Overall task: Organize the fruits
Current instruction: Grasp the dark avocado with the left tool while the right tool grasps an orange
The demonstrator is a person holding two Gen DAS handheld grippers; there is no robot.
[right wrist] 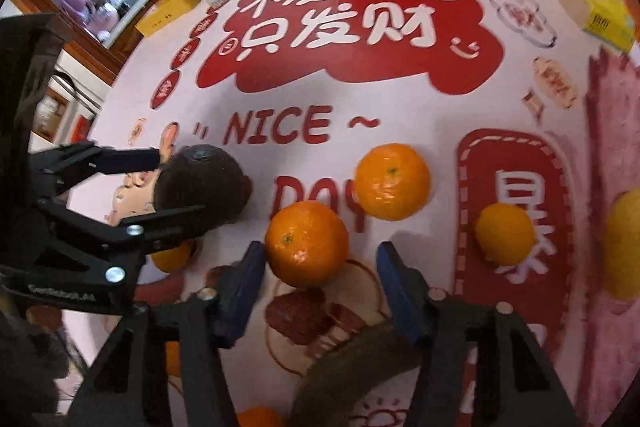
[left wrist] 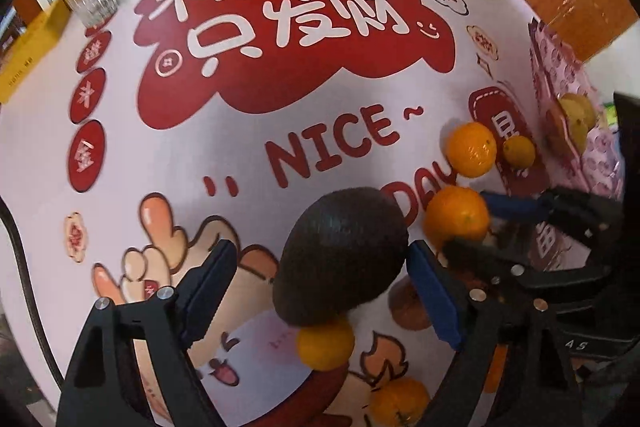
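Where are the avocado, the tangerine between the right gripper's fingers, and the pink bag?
avocado (left wrist: pixel 344 251), left wrist view, middle of its dark skin.
tangerine (right wrist: pixel 306 245), right wrist view, centre of peel.
pink bag (right wrist: pixel 608 131), right wrist view, patterned side.

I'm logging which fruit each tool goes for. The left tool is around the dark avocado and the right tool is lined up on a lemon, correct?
Not quite. The left tool does straddle the dark avocado, but the right tool is lined up on an orange, not a lemon. The right wrist view shows the orange just ahead of its open blue pads, not yet pressed.
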